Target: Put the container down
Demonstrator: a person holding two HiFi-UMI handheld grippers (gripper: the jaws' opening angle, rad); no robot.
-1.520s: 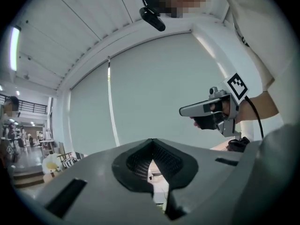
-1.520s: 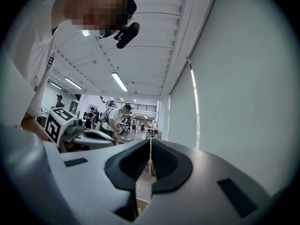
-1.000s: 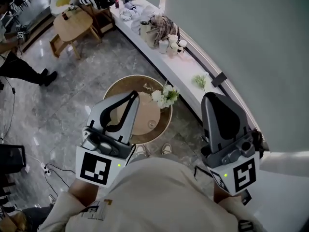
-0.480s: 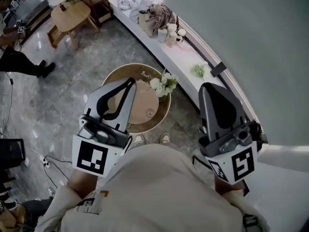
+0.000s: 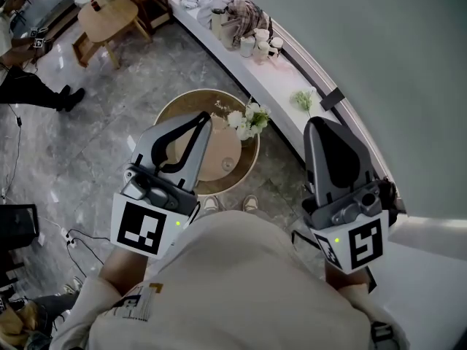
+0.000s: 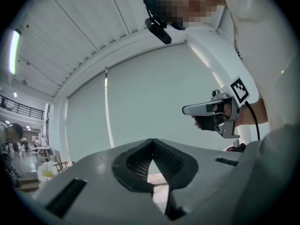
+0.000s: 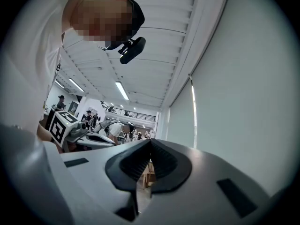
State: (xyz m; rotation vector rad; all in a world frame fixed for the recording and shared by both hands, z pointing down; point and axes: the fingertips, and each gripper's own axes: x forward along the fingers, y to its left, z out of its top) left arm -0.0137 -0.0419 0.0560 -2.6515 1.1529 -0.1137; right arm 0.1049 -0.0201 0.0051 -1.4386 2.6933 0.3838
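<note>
Two closed tools, left tool [image 5: 201, 119] and right tool [image 5: 322, 125]; one round table [image 5: 222, 153].

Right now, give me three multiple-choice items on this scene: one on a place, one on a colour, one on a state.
1. Where do the white flowers stand?
A) on the round table
B) on the floor
C) on the white ledge

2. What colour is the table's top?
A) blue
B) tan wood
C) black

3. How do the left gripper and right gripper stand?
A) both wide open
B) left shut on the flowers
C) both shut, empty

Answers:
1 A: the head view shows them inside the table's rim.
2 B: the top is light wood within a darker brown rim.
3 C: each gripper view shows the jaws meeting with nothing between them.
</note>
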